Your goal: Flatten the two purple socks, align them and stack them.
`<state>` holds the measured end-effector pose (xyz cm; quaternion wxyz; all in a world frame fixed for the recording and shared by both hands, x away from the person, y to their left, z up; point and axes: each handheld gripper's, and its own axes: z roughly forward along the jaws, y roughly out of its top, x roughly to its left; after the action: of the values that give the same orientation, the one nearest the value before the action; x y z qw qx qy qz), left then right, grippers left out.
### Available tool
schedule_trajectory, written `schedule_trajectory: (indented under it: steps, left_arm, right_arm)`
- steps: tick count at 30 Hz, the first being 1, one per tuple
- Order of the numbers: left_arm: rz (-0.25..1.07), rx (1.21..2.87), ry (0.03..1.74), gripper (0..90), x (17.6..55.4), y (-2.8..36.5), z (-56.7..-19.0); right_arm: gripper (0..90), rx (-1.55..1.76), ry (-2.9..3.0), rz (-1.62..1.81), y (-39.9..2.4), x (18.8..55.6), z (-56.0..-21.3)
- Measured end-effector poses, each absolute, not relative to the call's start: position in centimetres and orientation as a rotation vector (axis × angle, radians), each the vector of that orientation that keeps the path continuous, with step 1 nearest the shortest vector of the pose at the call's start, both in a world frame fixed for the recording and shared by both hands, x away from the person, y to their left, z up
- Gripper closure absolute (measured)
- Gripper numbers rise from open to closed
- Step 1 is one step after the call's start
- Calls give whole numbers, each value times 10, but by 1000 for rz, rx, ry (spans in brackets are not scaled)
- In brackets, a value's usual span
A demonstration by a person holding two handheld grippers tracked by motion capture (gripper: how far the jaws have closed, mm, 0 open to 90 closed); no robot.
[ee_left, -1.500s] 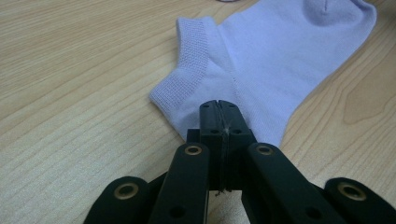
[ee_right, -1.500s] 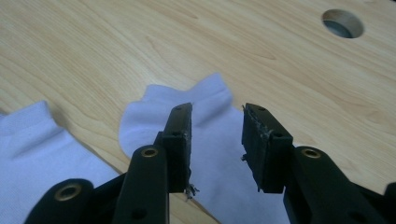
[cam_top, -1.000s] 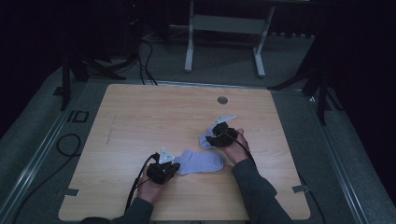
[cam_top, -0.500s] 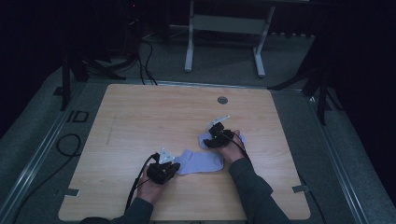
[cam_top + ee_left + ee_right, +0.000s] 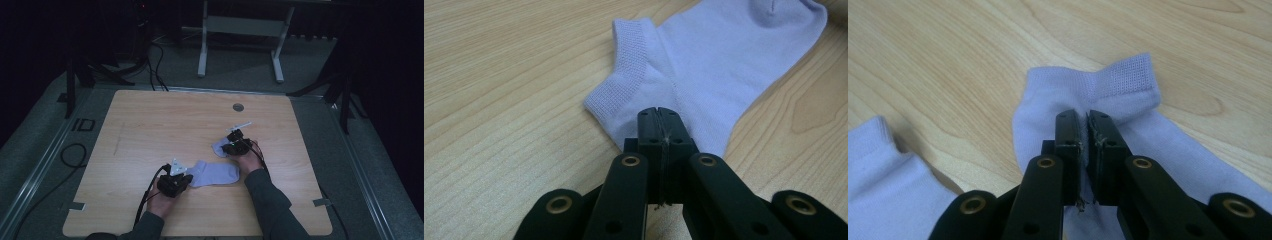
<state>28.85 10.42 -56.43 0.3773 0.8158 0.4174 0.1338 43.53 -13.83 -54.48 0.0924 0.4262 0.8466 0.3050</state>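
Left gripper view: left tongs (image 5: 658,117) clamped on pale lilac ankle sock (image 5: 724,65); right tongs (image 5: 1083,122) pinching second lilac sock (image 5: 1088,92); pairing apparently unfinished, socks apart on wooden surface (image 5: 165,125)

The high view looks down from six o'clock over the dim table (image 5: 150,125); both gripper views sit close, seemingly sharing one sock (image 5: 878,165).

I read site as lab or recording studio: light wooden table (image 5: 150,130) on grey carpet (image 5: 35,155), black cables (image 5: 157,57), dark stands (image 5: 72,80), grey metal frame (image 5: 240,25), dim surroundings.
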Motion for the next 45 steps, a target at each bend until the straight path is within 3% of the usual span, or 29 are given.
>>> schedule_trajectory:
  steps: [34,45]
  left_arm:
    - [349,2084,1066,893,288,104,-564]
    - [348,2080,1067,893,288,104,-565]
  right_arm:
    - [848,1015,2343,1245,-170,365,-447]
    - [847,990,2366,1290,-164,348,-447]
